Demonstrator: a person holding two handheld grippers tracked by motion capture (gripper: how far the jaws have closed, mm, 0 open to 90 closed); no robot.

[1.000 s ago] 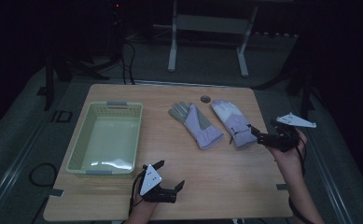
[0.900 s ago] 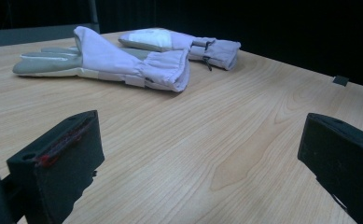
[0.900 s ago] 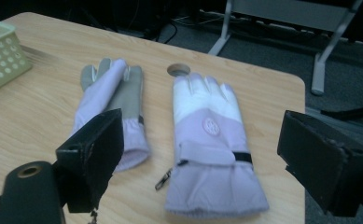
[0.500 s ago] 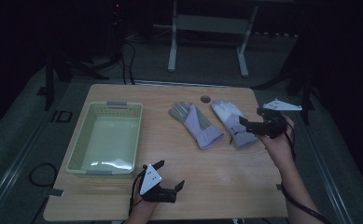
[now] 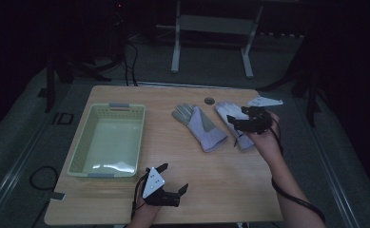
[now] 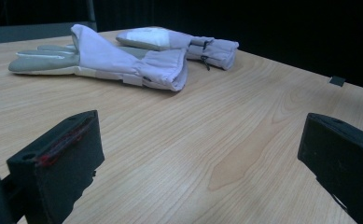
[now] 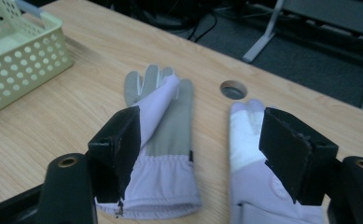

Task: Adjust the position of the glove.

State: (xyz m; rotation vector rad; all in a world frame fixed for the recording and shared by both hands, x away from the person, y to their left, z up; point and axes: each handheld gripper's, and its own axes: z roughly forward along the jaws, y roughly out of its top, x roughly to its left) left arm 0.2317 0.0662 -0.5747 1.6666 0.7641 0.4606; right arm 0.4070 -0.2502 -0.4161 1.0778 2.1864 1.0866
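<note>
Two lilac-and-grey work gloves lie side by side on the wooden table (image 5: 125, 97). The left glove (image 5: 199, 126) has its thumb flap folded up, and the right glove (image 5: 237, 137) lies flat. My right gripper (image 5: 231, 122) hovers open just over the right glove, its jaws pointing left. In the right gripper view the open gripper (image 7: 202, 151) frames both the left glove (image 7: 165, 140) and the right glove (image 7: 249, 140). My left gripper (image 5: 173, 177) rests open low over the table near the front edge, with nothing between its fingers. Both gloves (image 6: 118, 60) lie well ahead of it.
A pale green perforated basket (image 5: 80, 152) stands empty on the left half of the table, also visible as a basket (image 7: 16, 65) in the right gripper view. A round cable hole (image 5: 209, 100) sits behind the gloves. Bare wood lies between the basket and the gloves.
My right gripper has moved from the table's right edge leftwards and away from the person, to above the right glove. The left gripper and the gloves have stayed put.
</note>
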